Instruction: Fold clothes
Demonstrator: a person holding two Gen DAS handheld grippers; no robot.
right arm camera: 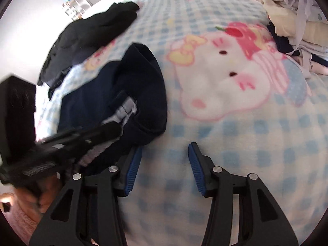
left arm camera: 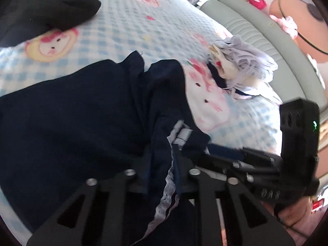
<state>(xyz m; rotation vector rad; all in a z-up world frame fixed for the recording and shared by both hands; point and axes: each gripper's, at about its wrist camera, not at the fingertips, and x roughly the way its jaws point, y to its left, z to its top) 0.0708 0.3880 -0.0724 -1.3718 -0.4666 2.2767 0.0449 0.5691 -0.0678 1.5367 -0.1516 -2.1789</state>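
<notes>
A dark navy garment [left arm camera: 82, 119] with a pale lace trim [left arm camera: 167, 190] and a grey label lies bunched on the checked blanket [left arm camera: 123, 30]. My left gripper [left arm camera: 162, 164] is shut on the navy garment's edge, with cloth and lace between its fingers. In the right wrist view the same garment [right arm camera: 127, 90] lies left of centre, with the left gripper [right arm camera: 108, 129] clamped on it. My right gripper [right arm camera: 165, 153] is open and empty, its blue pads [right arm camera: 133, 170] just beside the garment's near edge, over bare blanket [right arm camera: 246, 143].
A black garment [left arm camera: 47, 10] lies at the blanket's far left, also in the right wrist view [right arm camera: 92, 34]. A pile of pale and cream clothes [left arm camera: 239, 61] sits at the right, seen too at the right wrist view's top right [right arm camera: 295, 10]. A grey padded headboard [left arm camera: 256, 26] runs behind.
</notes>
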